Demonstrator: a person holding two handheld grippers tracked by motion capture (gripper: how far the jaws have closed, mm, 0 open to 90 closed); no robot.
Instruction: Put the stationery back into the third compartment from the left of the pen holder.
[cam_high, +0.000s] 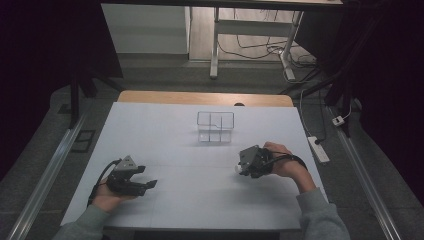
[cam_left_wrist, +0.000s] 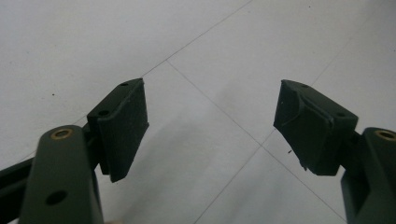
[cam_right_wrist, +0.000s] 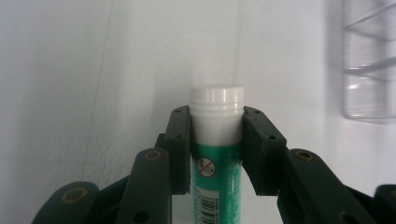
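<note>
Clamping the green-and-white tube (cam_right_wrist: 216, 154) just below its white cap, the right gripper (cam_high: 248, 162) hovers near the surface's (cam_high: 190, 200) right edge; the tube's long axis runs along the jaws, cap outward, with the clear organizer (cam_high: 215, 127) nearby. The left gripper (cam_high: 131, 178) rests released, empty.

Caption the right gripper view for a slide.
Right gripper clamped on a green-labelled tube with a white ribbed cap, beside a clear plastic compartment box.
</note>
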